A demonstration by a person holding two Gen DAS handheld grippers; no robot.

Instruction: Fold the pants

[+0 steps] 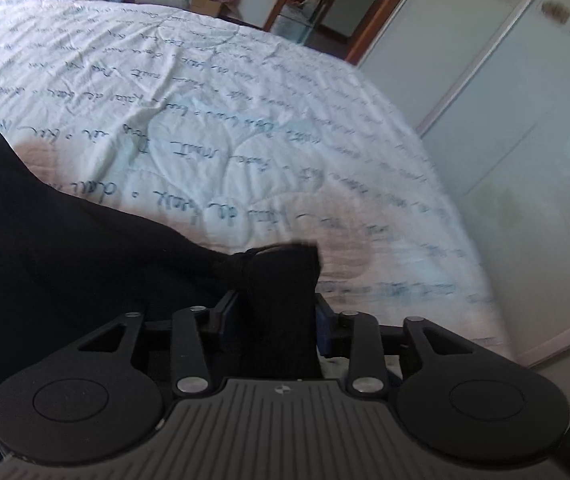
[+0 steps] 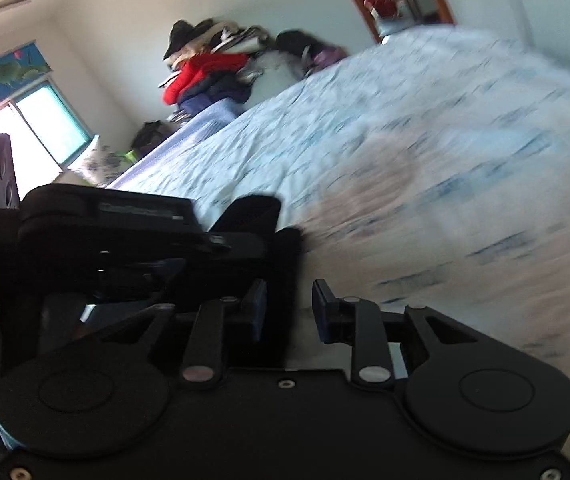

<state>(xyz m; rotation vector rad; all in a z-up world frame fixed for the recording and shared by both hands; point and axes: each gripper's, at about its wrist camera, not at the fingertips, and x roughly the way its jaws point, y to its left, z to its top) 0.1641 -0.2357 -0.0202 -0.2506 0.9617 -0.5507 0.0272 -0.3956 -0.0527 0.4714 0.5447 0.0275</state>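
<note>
The black pants [image 1: 65, 264] lie on the bed [image 1: 213, 92], one bunched end between the left gripper's [image 1: 275, 312] parted jaws (seemingly a release after a fold). The right gripper [image 2: 289, 308], jaws apart, holds nothing. Next probably comes regrasping for another fold.

One pair of black pants [image 1: 65, 264] at 9 o'clock; one script-printed bedspread [image 1: 213, 92] beneath it; two grippers — left gripper [image 1: 277, 312], right gripper [image 2: 289, 308]; one clothes pile [image 2: 221, 64] at 11 o'clock; one window [image 2: 33, 132] — 9 o'clock.
</note>
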